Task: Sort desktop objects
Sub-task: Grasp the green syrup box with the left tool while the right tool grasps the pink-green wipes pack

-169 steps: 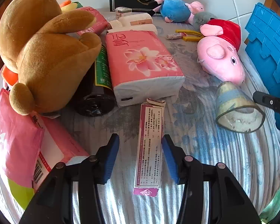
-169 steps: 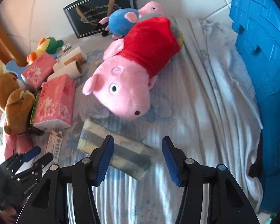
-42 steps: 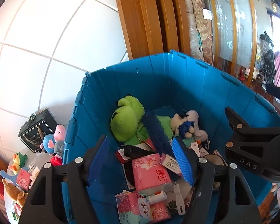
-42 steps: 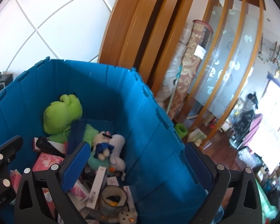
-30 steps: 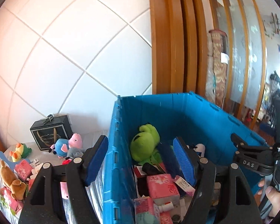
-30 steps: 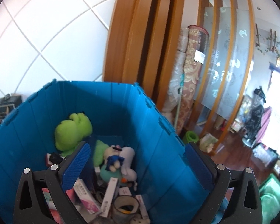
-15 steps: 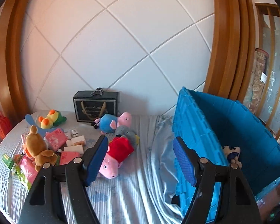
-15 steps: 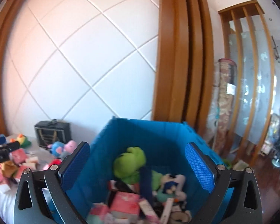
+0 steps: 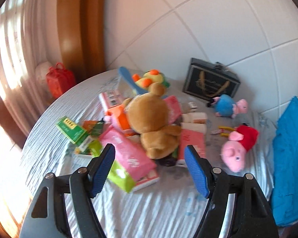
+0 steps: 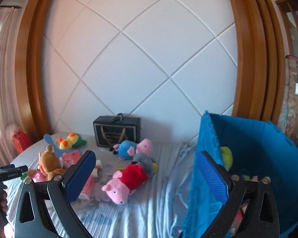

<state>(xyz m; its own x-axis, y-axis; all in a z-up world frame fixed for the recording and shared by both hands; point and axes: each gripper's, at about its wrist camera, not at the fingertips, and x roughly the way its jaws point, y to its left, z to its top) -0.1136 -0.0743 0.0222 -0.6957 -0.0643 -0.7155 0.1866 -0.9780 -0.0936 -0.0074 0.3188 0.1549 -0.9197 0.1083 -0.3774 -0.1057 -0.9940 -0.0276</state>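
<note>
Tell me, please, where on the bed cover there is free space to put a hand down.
Bare striped cover lies in front of the pink tissue pack, and a strip runs between the red-dressed pig plush and the blue crate. Around the brown bear plush it is crowded.

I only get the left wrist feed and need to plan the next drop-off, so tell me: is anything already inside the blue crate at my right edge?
Observer: Yes. The right wrist view looks into the blue crate, and a green plush sits inside against its near wall.
Operator: Is the right gripper carrying anything?
Observer: No. The right gripper is open with nothing between its pads.
Operator: What lies behind the red-dressed pig plush?
Observer: A grey plush lies against the back of the red-dressed pig plush, with the blue-dressed pig plush beyond it.
</note>
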